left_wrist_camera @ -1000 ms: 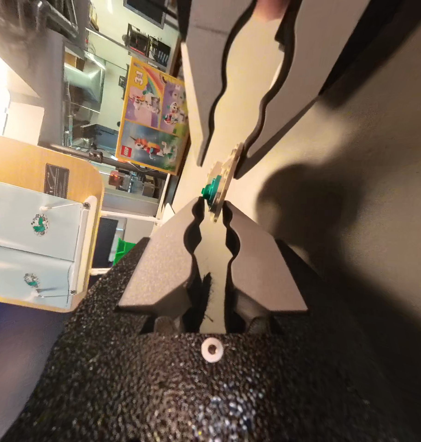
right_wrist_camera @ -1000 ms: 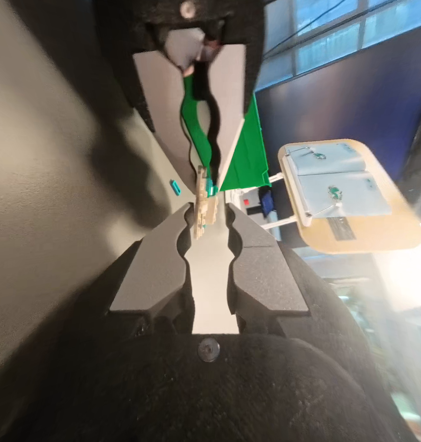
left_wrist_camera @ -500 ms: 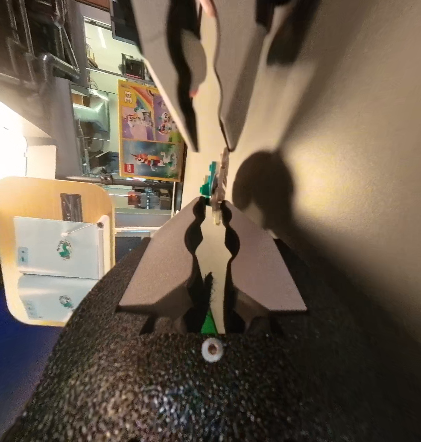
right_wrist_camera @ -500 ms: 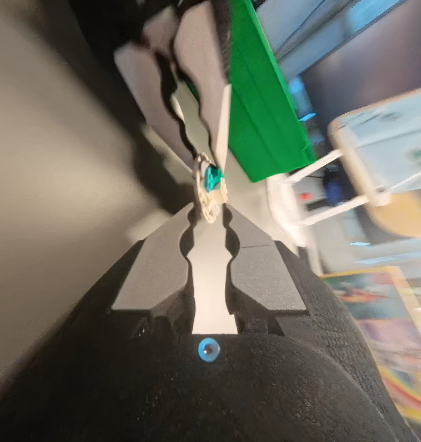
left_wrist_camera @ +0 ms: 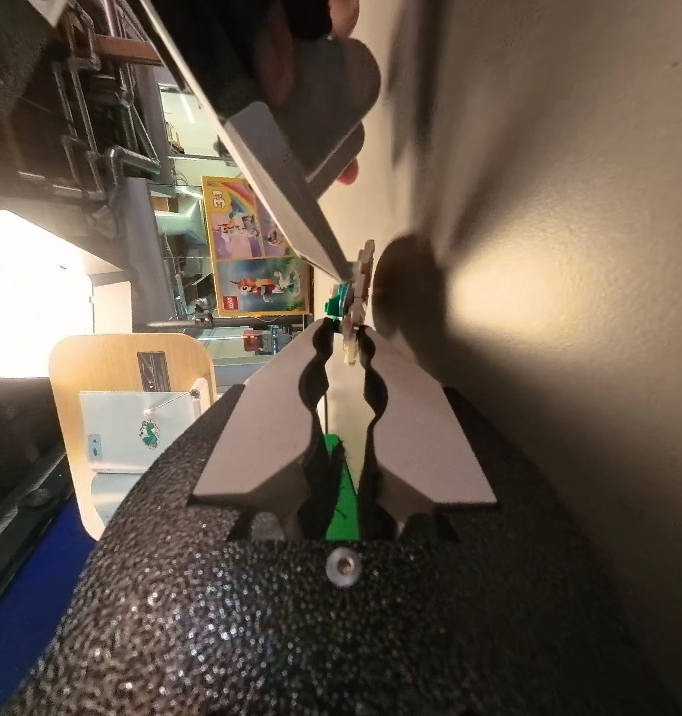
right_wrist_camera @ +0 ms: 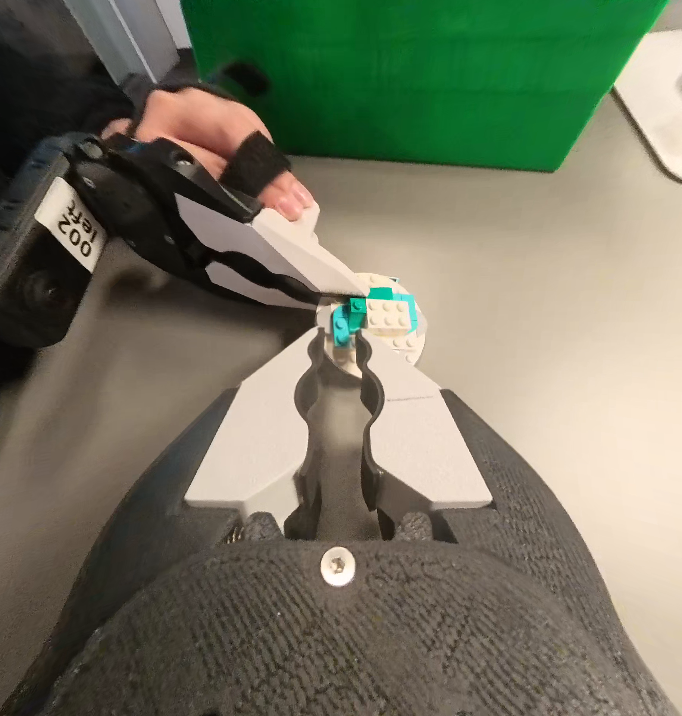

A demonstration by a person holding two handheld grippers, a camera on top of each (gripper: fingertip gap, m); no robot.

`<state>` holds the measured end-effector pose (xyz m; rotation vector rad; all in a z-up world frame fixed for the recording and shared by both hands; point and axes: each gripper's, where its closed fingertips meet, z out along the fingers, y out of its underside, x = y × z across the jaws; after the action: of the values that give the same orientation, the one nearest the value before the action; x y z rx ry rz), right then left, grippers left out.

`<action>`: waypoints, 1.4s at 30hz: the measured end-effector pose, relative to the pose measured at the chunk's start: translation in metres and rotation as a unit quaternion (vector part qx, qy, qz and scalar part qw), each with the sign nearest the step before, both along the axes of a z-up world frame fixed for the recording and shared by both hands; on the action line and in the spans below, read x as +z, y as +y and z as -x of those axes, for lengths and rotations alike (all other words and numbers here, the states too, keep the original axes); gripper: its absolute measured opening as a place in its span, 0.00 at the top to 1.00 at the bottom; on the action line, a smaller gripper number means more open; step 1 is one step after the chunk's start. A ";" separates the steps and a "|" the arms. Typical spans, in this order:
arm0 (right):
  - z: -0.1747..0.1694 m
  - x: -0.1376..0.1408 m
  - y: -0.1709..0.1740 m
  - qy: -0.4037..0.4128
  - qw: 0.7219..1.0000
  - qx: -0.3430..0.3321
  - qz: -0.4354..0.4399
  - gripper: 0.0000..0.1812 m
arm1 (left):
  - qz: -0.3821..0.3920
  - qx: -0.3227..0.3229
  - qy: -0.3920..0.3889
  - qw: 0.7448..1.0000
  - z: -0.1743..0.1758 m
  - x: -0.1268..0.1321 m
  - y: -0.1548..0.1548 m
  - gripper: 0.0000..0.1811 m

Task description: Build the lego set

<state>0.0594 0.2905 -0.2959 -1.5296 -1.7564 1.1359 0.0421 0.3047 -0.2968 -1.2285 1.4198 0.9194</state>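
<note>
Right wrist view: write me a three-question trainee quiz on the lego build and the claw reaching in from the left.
1. True or false: the left claw hangs well clear of the round white plate.
2. Pick one. Behind the plate stands: A) a green bin; B) a red bowl; C) a blue tray.
3. Fill in: the small pieces beside the white brick are ___ in colour.

Key: 1 false, its tips meet the plate's edge. 2 A. 3 teal.
</note>
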 end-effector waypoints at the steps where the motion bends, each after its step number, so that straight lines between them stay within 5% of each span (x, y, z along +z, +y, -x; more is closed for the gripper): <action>1: 0.000 -0.001 0.001 -0.006 1.000 -0.003 0.005 0.92 | 0.000 -0.001 0.001 1.000 0.000 0.000 0.000 0.94; 8: -0.001 -0.003 0.000 -0.018 0.998 -0.013 0.058 0.94 | -0.007 0.003 0.014 1.000 -0.002 0.001 -0.001 0.94; 31: -0.002 -0.002 -0.004 -0.015 1.000 -0.014 0.016 0.95 | 0.007 0.029 0.010 1.000 -0.002 -0.002 0.000 0.94; 42: -0.001 -0.004 -0.003 -0.032 0.994 -0.021 -0.099 0.97 | 0.021 0.031 -0.002 0.999 -0.001 -0.005 -0.001 0.94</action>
<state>0.0601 0.2872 -0.3002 -1.4892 -1.8113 0.8736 0.0434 0.3034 -0.3016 -1.3109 1.4109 0.9325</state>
